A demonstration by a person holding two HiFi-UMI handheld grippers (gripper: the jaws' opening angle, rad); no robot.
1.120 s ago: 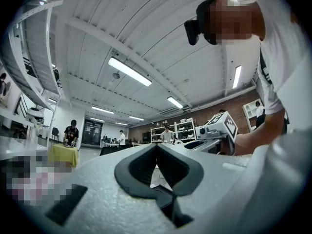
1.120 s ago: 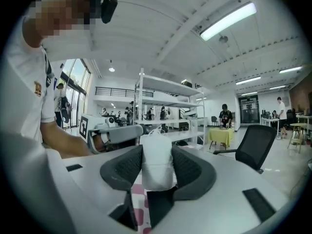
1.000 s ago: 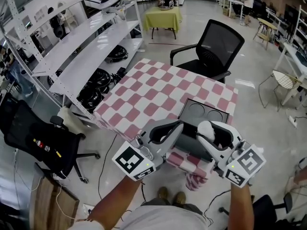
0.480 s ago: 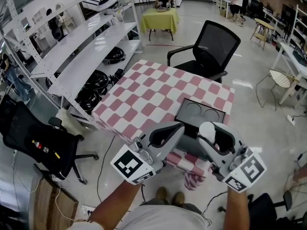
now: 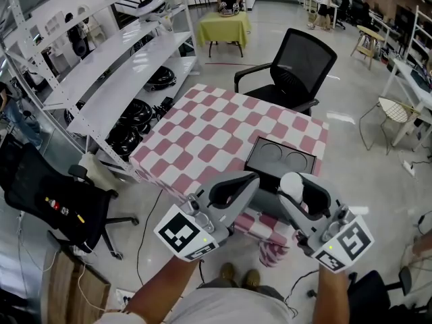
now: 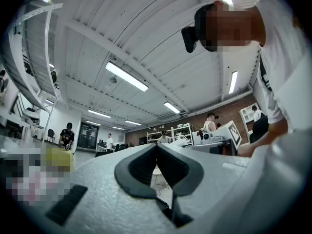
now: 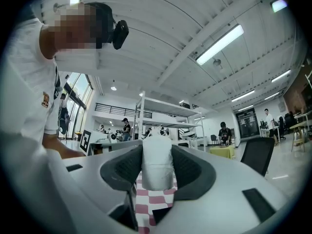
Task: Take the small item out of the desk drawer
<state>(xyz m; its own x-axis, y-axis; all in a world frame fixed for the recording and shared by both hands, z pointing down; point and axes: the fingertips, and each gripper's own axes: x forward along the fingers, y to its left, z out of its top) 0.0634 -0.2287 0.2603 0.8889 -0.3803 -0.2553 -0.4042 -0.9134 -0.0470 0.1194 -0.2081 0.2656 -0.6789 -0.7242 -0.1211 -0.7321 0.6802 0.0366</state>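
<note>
The right gripper (image 5: 291, 189) is held above the near edge of the checkered table (image 5: 209, 133), its jaws closed on a small white item (image 5: 291, 183). In the right gripper view the white item (image 7: 157, 164) stands pinched between the two dark pads (image 7: 124, 167). It is a stubby roll shape. Its long axis runs along the jaws, and its rounded end pokes past the jaw tips, pointing away from the gripper body and out over the table. The item is clear of the tabletop and touches nothing but the pads.

The left gripper (image 5: 248, 181) is also above the table's near edge, at the near-left side of the black drawer (image 5: 280, 160). In the left gripper view its jaws (image 6: 156, 149) are pressed together with nothing between them.

The black drawer sits at the table's near right corner, two round hollows showing on its top face. A black office chair (image 5: 297, 66) stands at the table's far side, and white shelving (image 5: 101, 66) runs along the table's left.
</note>
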